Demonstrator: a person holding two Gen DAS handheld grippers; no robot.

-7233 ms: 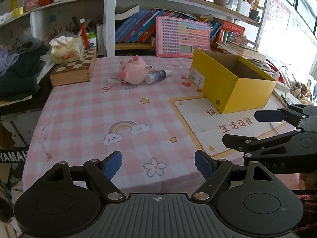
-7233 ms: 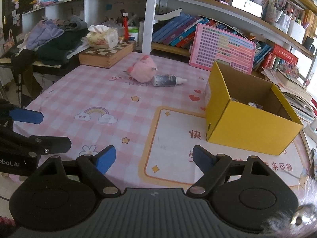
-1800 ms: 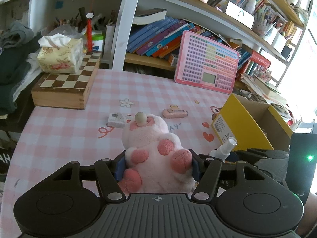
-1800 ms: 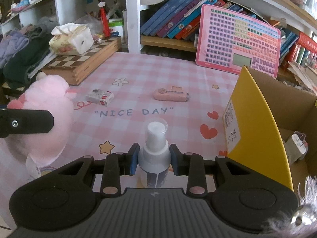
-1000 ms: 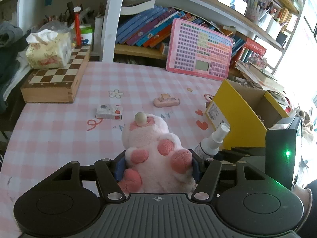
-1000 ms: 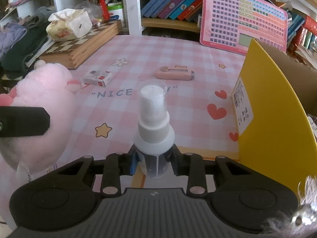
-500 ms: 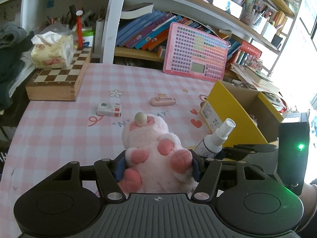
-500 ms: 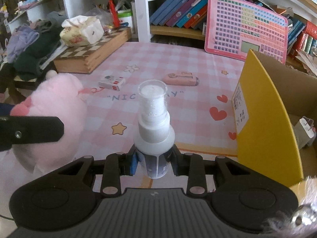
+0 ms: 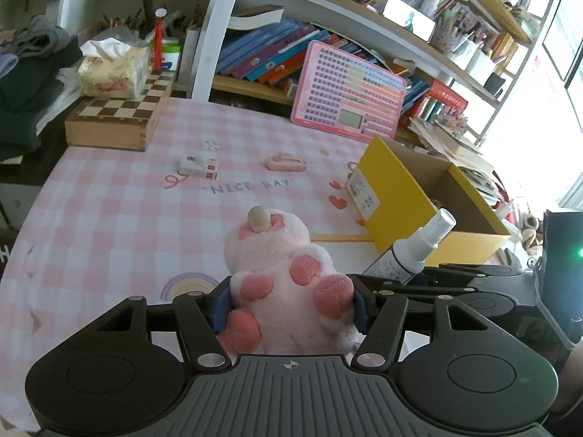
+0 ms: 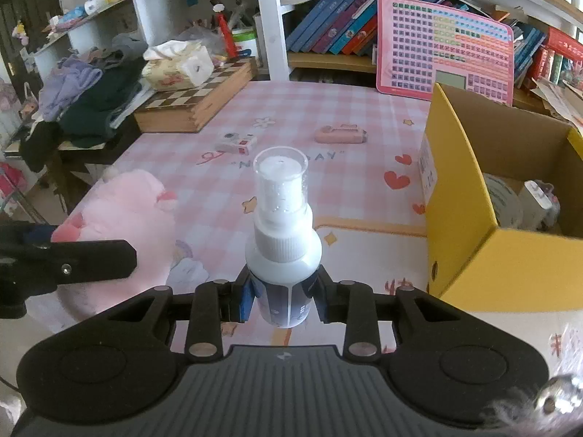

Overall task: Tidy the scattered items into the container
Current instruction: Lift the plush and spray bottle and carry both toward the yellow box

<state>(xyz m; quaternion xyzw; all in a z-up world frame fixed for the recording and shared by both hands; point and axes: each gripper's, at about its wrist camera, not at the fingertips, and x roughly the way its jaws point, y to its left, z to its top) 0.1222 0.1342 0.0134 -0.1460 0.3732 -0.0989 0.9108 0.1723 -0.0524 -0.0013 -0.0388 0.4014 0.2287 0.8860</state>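
Observation:
My left gripper [image 9: 289, 304] is shut on a pink plush toy [image 9: 280, 273], held above the pink checked tablecloth [image 9: 120, 218]. My right gripper [image 10: 283, 296] is shut on a white spray bottle [image 10: 282, 240] with a clear cap, upright between the blue pads. The same bottle [image 9: 415, 251] shows in the left wrist view beside the plush, and the plush [image 10: 124, 211] shows at the left of the right wrist view. The yellow cardboard box [image 10: 484, 240] stands open to the right with a tape roll and small items inside. A small white-and-red box [image 10: 237, 142] and a pink flat item [image 10: 340, 134] lie on the cloth.
A wooden chessboard box [image 9: 116, 116] with a tissue pack [image 9: 109, 71] on it sits at the far left. A pink keypad toy [image 9: 346, 107] leans against the bookshelf [image 9: 269, 54] behind the table. Clothes [image 10: 91, 102] are piled left of the table.
Both grippers have drawn back and risen a little with the plush and the bottle held; the yellow box now shows more of its inside on the right.

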